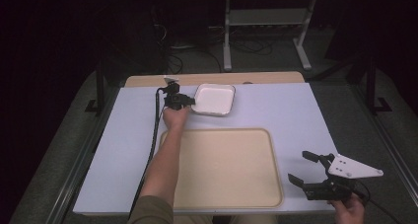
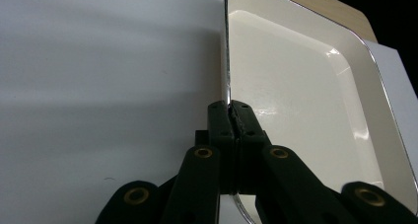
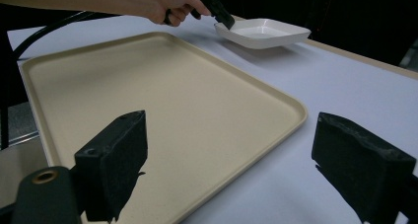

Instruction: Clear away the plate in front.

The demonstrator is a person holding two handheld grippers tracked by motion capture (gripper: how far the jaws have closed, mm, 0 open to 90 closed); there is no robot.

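White dish (image 1: 215, 98) rim pinched by outstretched left gripper (image 1: 190, 101).

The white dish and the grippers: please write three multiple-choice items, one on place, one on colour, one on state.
1. Where is the white dish?
A. on the tray
B. on the table beyond the tray
C. on the floor

2. What colour is the tray?
A. beige
B. blue
C. black

3. How does the left gripper stand?
A. open above the tray
B. shut on nothing
C. shut on the dish rim

Answers: 1 B, the dish sits past the tray's far edge. 2 A, the tray is beige. 3 C, the jaws pinch the rim.
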